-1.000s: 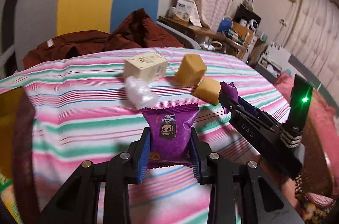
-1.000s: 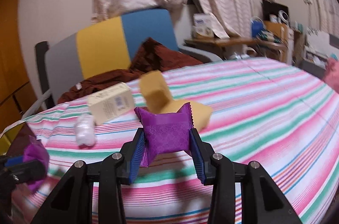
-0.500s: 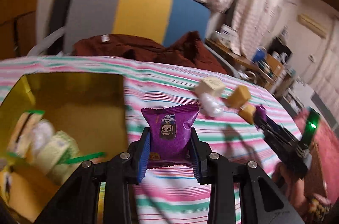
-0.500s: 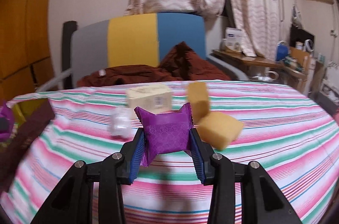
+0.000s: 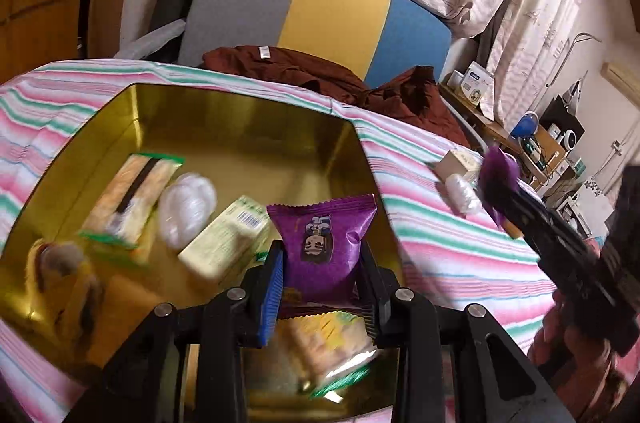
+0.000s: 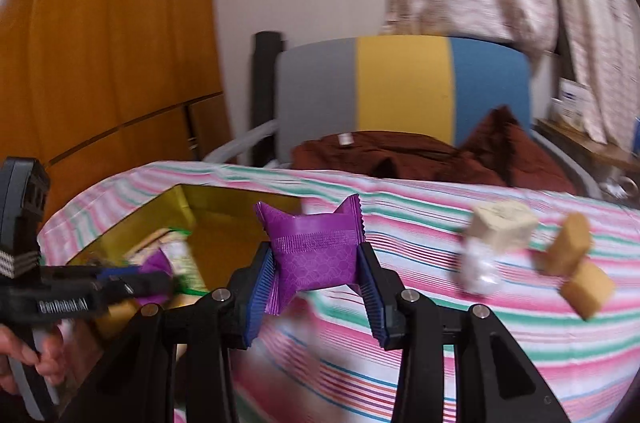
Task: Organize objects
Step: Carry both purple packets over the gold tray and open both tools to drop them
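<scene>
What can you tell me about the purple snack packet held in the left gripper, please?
The purple snack packet is a glossy foil-like pillow pouch with zigzag crimped ends and a small cartoon face printed on its front. It stands upright, pinched at its lower sides between the left gripper's blue ribbed pads, held above the gold tin that already contains other snacks.

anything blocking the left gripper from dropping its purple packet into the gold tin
Nothing visible stands between. The left gripper holds the purple packet over the open gold tin. Snacks already lie beneath, including a pale green box, so it would land on or beside them.
</scene>
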A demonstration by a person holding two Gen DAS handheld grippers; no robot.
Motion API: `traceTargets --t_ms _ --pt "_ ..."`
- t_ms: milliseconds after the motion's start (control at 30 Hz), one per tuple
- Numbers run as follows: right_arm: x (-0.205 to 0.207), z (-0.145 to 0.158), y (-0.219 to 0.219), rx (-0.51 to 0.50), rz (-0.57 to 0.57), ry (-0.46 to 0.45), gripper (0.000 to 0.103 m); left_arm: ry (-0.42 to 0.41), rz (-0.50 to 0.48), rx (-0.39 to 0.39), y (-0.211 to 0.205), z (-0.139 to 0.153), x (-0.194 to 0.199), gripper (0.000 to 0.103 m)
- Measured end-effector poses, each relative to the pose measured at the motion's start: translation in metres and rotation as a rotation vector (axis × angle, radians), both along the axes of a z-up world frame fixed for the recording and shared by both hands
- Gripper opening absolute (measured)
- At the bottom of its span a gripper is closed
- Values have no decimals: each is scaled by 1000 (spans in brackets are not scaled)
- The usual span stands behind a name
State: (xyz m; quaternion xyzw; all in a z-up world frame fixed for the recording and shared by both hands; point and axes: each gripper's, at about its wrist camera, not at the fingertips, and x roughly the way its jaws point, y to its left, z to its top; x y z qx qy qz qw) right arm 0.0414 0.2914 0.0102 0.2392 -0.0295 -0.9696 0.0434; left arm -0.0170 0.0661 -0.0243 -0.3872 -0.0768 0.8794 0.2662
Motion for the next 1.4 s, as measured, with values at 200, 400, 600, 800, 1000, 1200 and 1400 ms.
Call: traceTargets --t_ms 200,400,600,800,1000,1200,1400 --pt "-45 -9 -44 40 99 -92 42 -7 9 -14 -18 -7 7 34" --pt "-79 -26 -69 75 131 -180 45 4 12 -34 -29 -9 13 34" --pt "-76 -22 -63 16 99 -164 50 2 7 -49 -31 -14 17 34" --pt "-53 -12 -45 -57 52 -125 51 -7 -2 -40 -25 -13 15 34" --pt "-32 -17 -17 -141 -21 -127 51 -7 1 -34 -16 -6 1 34" --pt "-15 -25 14 -177 -99 -142 51 -11 16 -42 2 6 -34 34" --pt "4 -31 44 -191 -171 -152 51 -30 76 -88 16 10 -76 35"
